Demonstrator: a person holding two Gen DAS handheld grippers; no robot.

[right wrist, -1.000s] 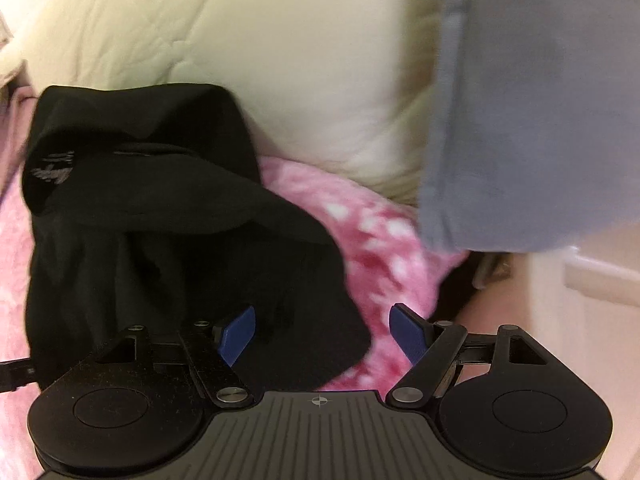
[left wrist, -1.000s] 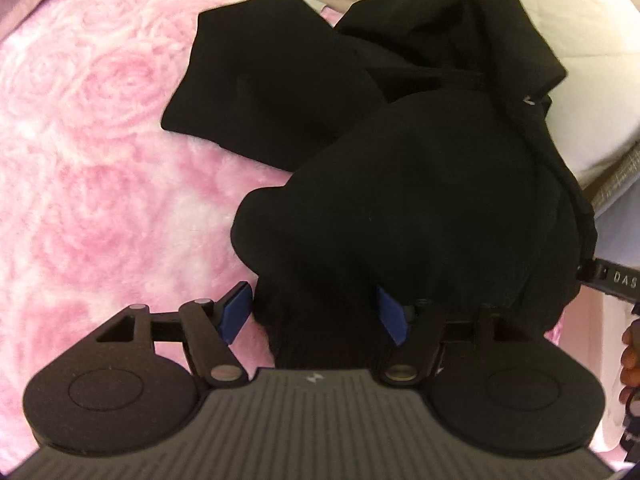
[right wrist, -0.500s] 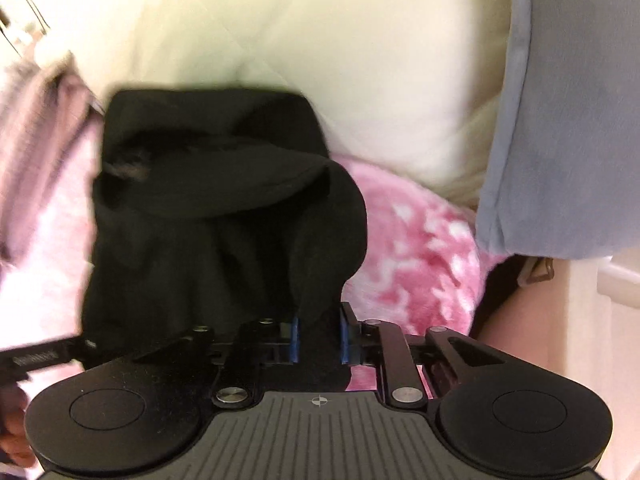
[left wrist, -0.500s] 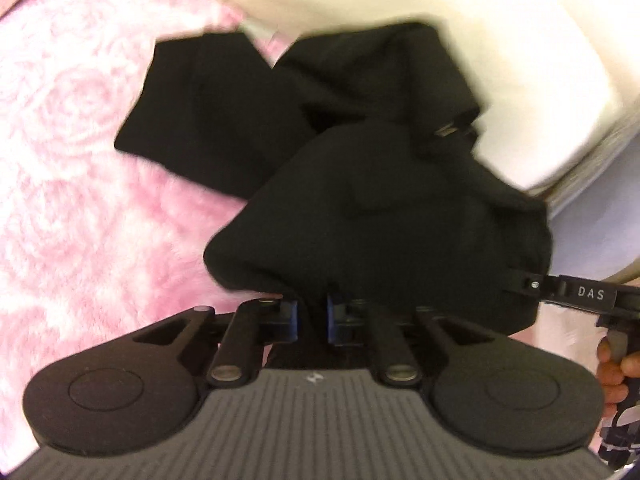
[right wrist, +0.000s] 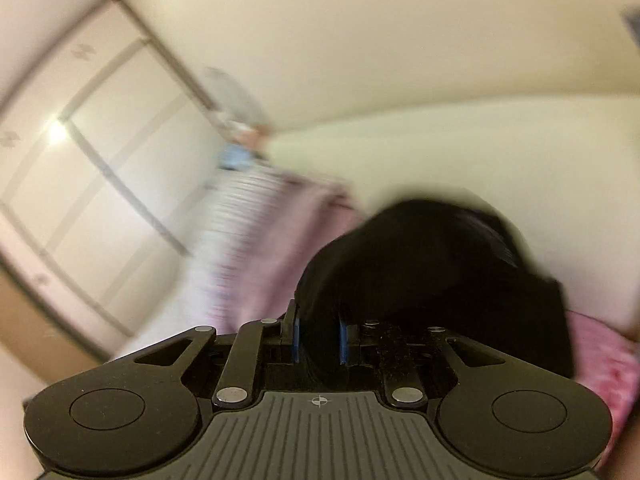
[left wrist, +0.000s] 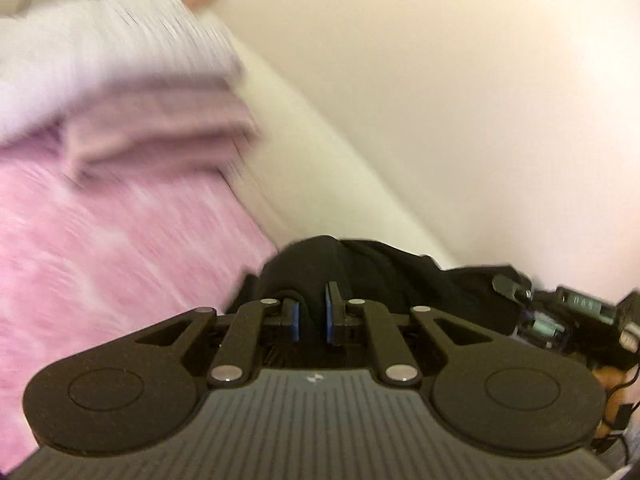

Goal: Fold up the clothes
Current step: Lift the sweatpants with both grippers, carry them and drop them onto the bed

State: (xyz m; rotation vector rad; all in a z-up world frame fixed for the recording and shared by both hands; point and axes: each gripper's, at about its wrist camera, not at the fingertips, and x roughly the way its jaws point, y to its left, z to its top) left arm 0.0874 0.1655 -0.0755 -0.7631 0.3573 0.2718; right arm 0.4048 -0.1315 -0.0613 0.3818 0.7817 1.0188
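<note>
A black garment is bunched in front of my left gripper, which is shut on a fold of it. The same black garment fills the middle right of the right wrist view, and my right gripper is shut on its edge. Both views are tilted up and blurred by motion, with the cloth lifted off the pink fluffy blanket. The other gripper and a hand show at the right edge of the left wrist view.
A folded stack of pink and white clothes lies at the back left on the blanket. A cream quilt runs beside it, with a pale wall behind. A white wardrobe door stands at the left.
Both grippers, open a second ago, closed on the black garment and have swung it up off the blanket. The views now tilt toward the wall and wardrobe.
</note>
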